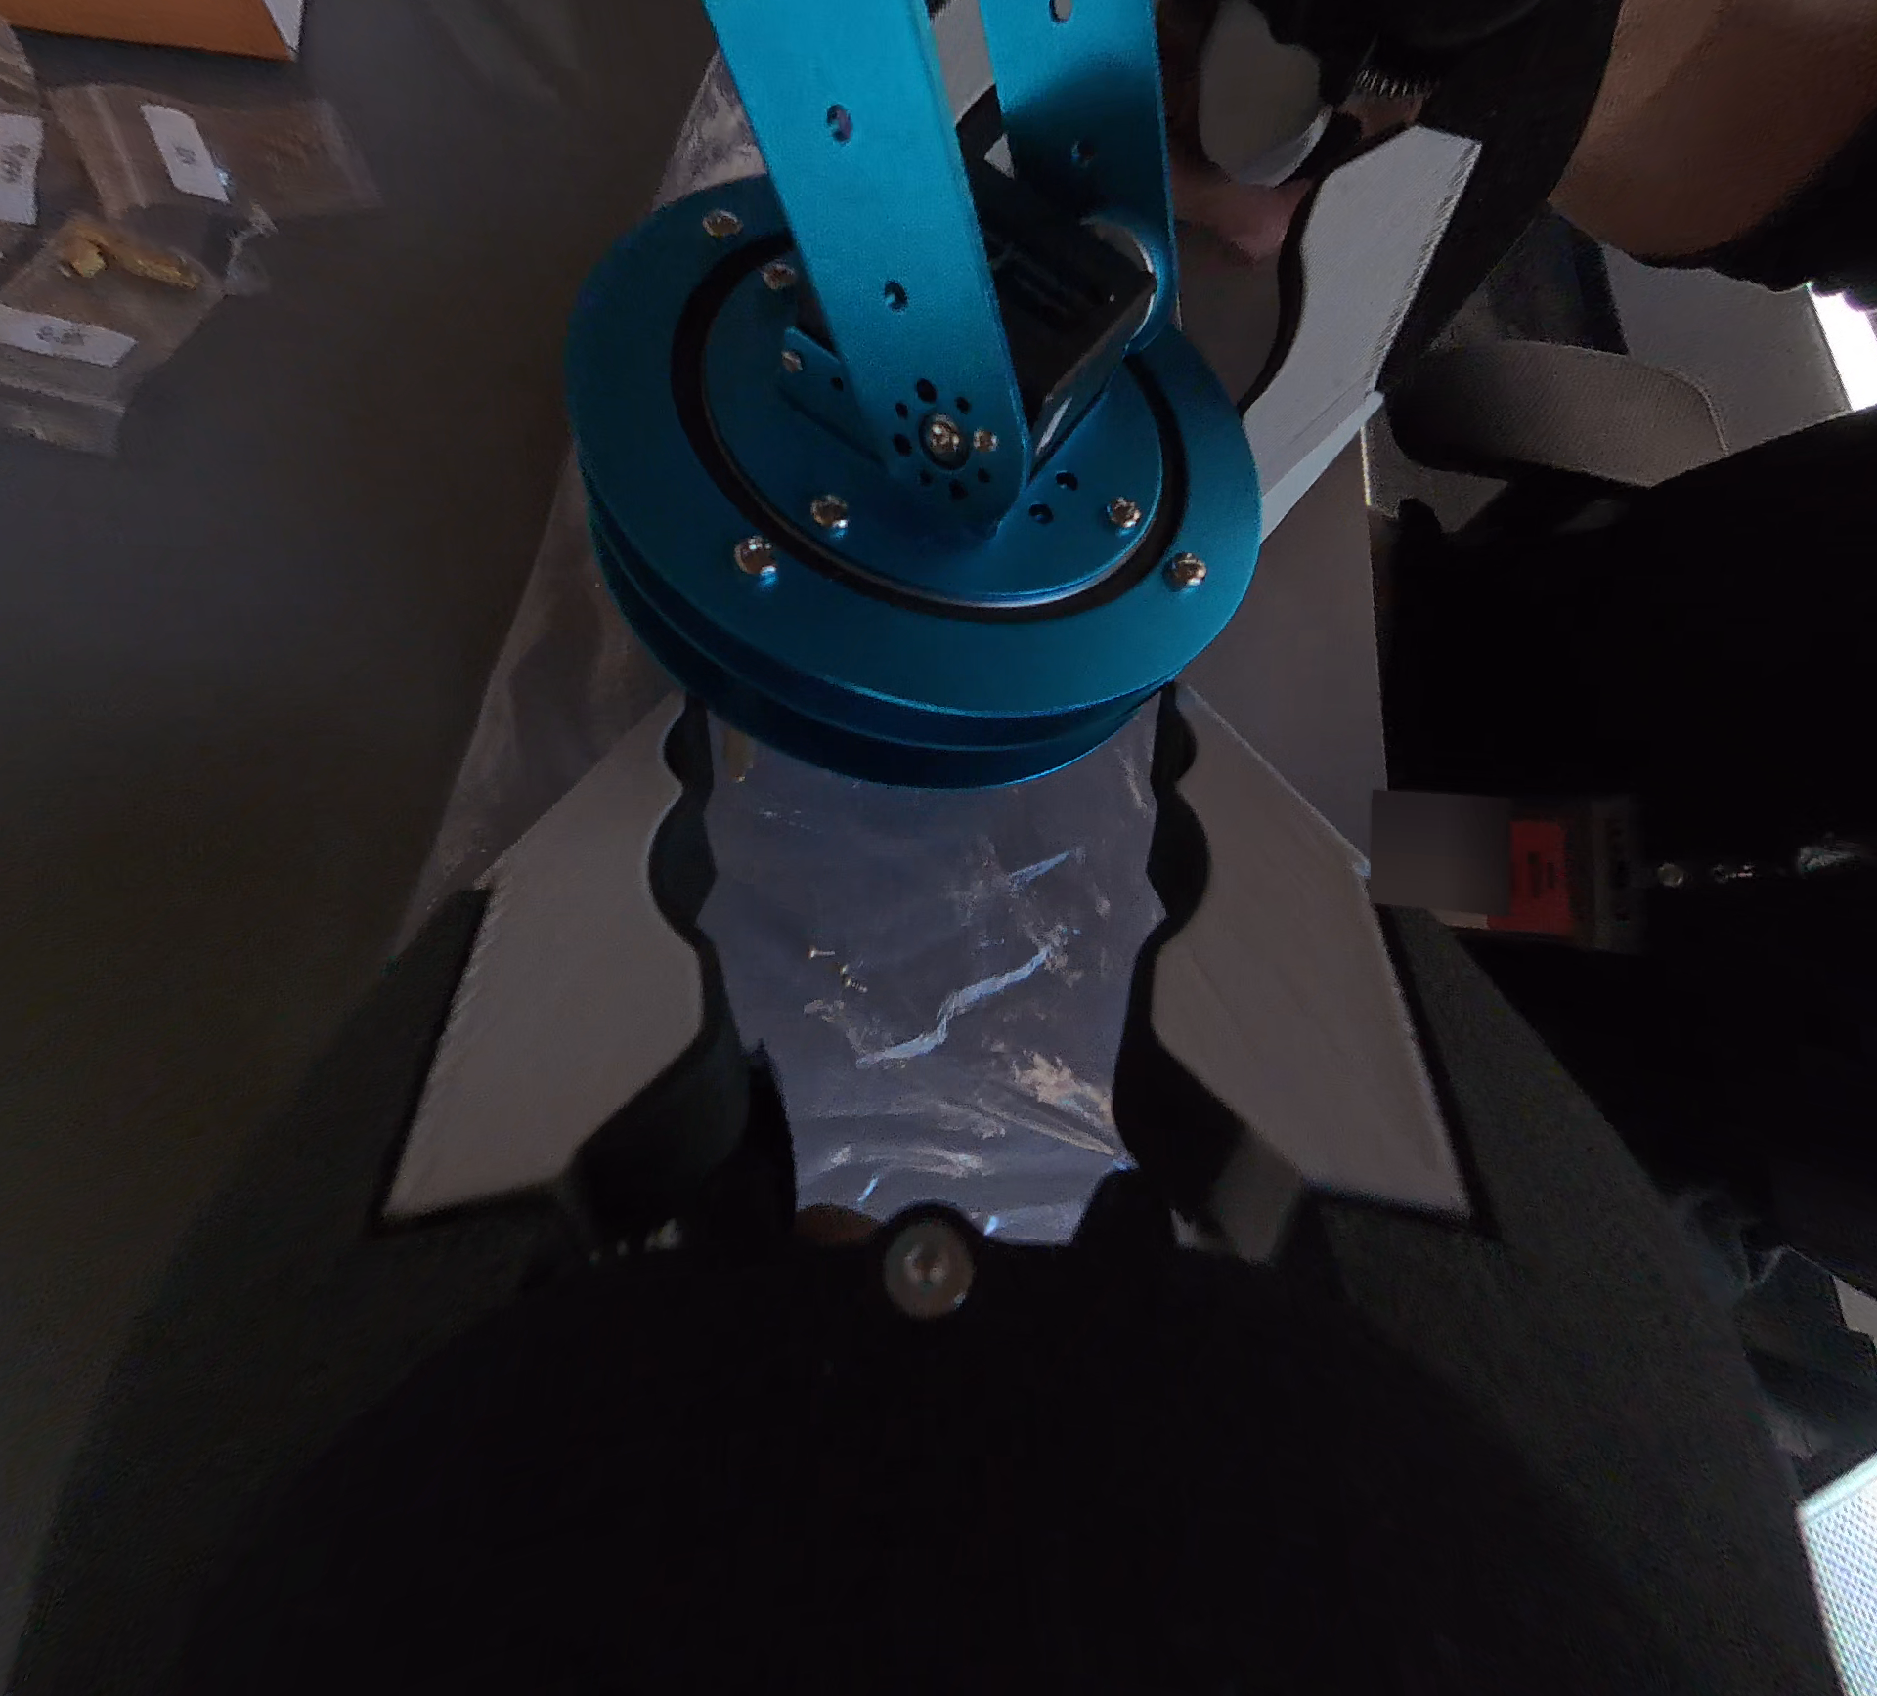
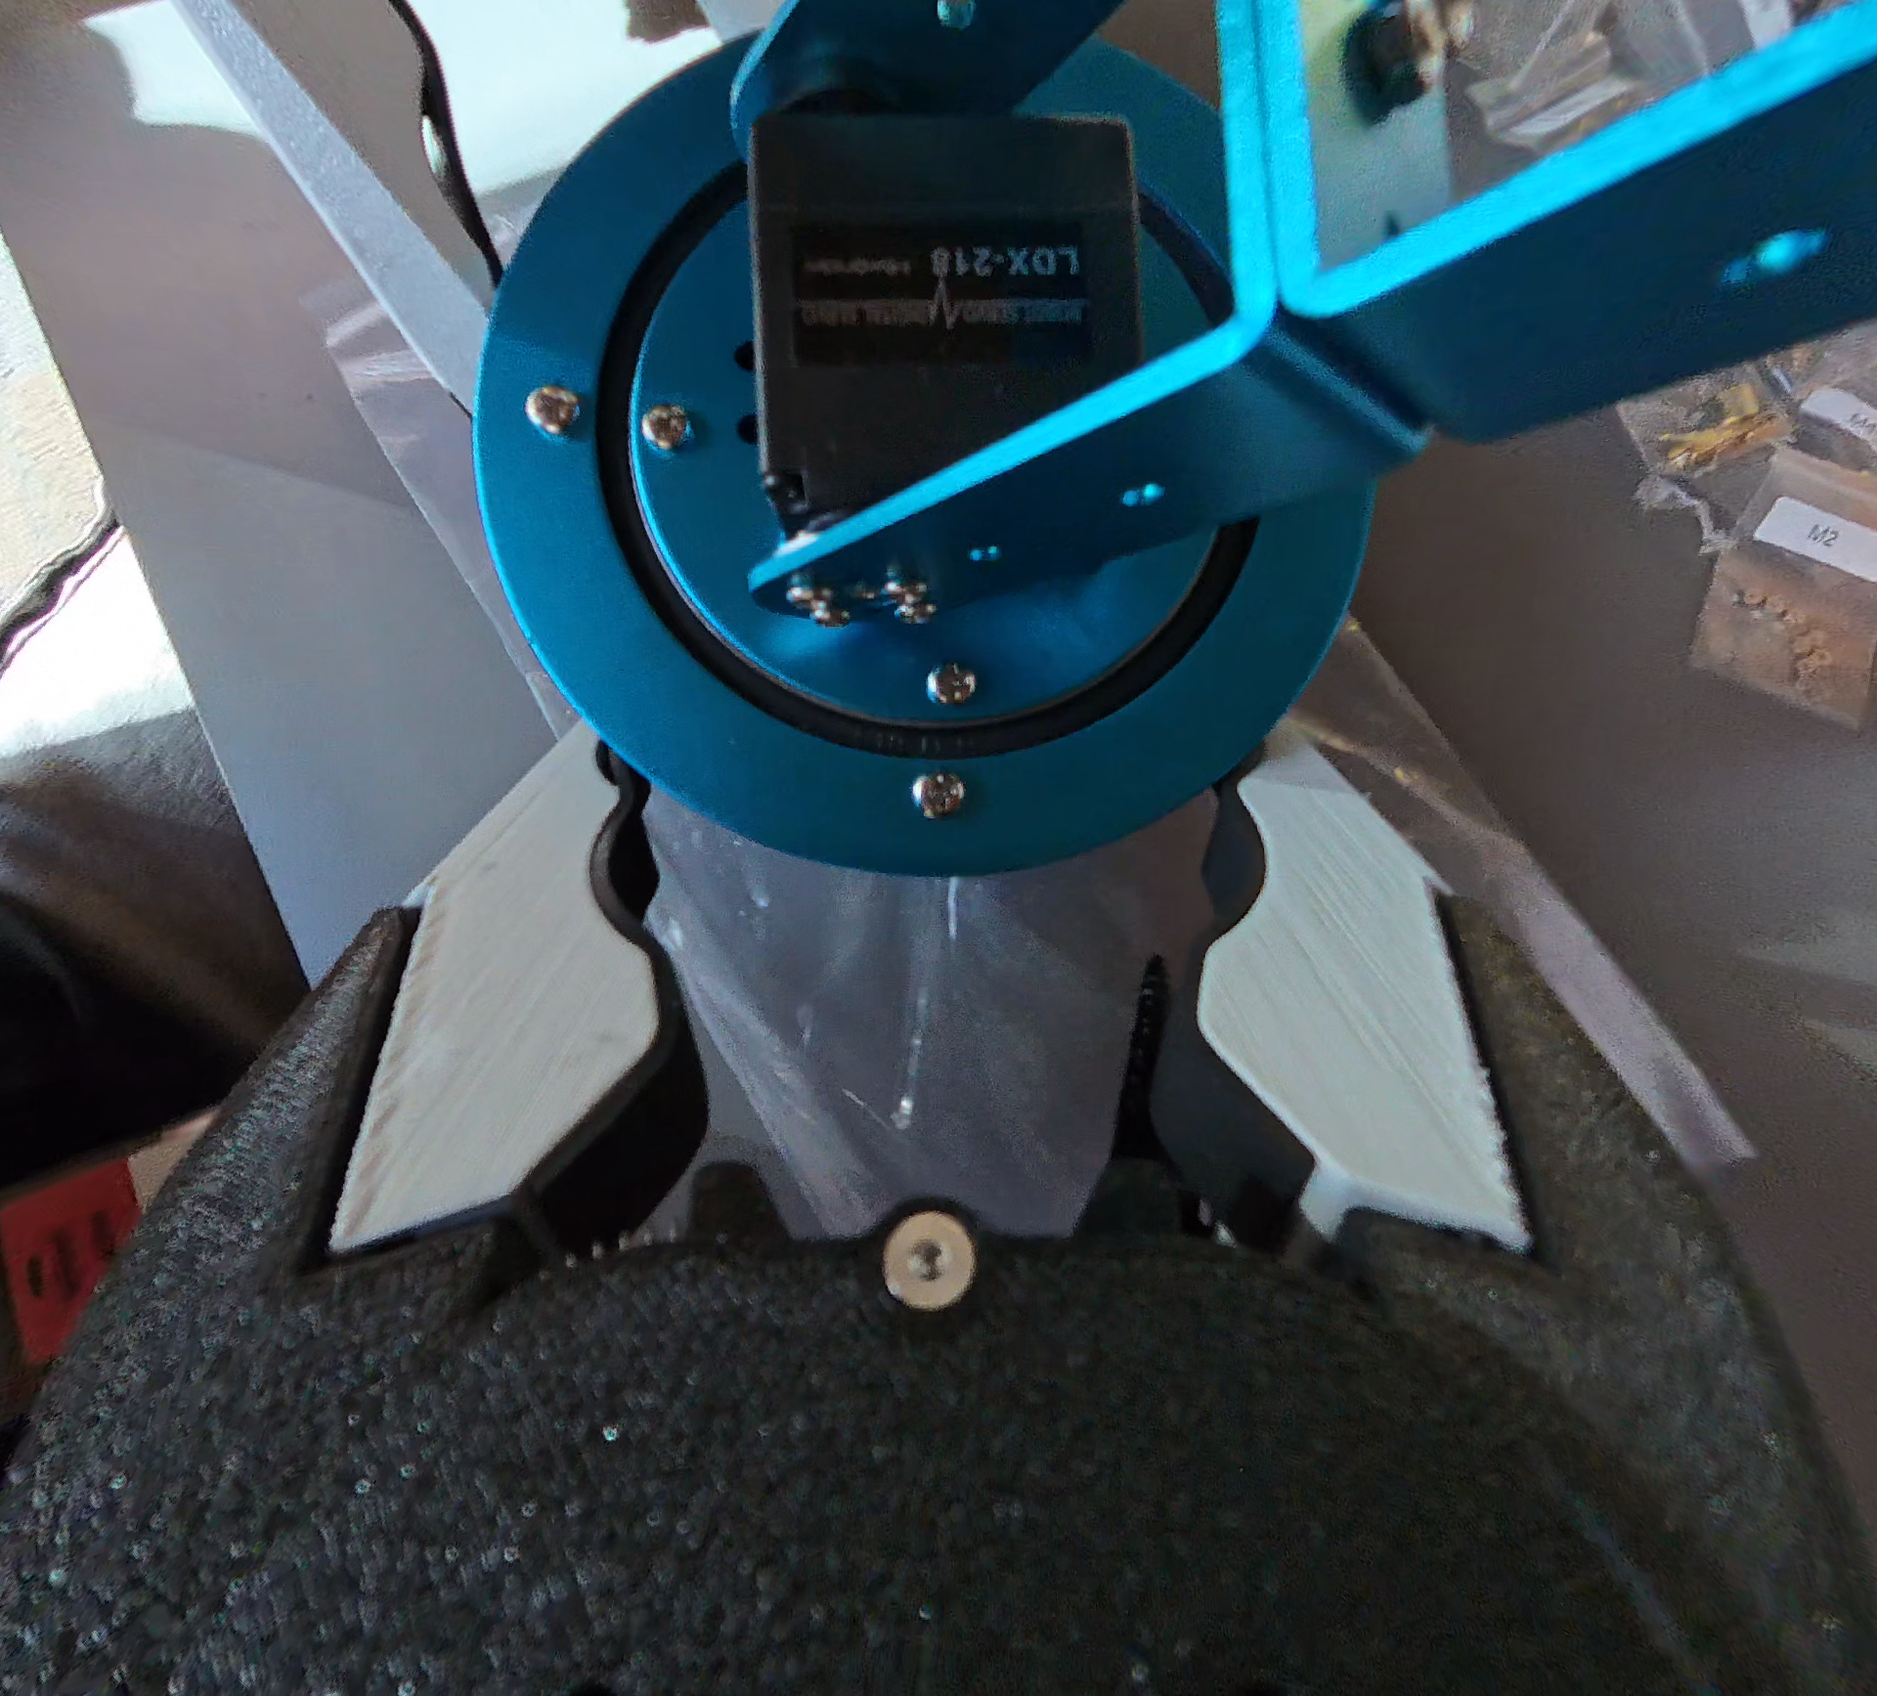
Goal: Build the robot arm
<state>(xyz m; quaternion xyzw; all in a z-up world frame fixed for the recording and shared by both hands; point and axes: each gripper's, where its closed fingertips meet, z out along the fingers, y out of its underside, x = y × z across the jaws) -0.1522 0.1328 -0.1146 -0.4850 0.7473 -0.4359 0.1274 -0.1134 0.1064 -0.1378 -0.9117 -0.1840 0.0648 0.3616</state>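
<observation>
Dark table (image 1: 305, 530), small-parts bags at its edge (image 1: 122, 246). On it a clear plastic bag (image 1: 945, 987) under a blue round base (image 1: 914, 530) carrying a black servo (image 2: 940, 307) and blue brackets (image 1: 914, 154). Left tongs (image 1: 929, 733) and right tongs (image 2: 929, 794) both spread wide, fingertips beside the base's rim; contact unclear.

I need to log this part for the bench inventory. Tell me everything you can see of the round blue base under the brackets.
The round blue base looks like anodised metal: a broad outer ring, a black ring inside it, then an inner blue disc, all held by small silver screws. The left wrist view shows a groove round its edge. Blue brackets rise from the disc and a black servo block sits on it. The base lies over a clear plastic bag. The left gripper and right gripper each straddle its rim; contact is unclear.
</observation>
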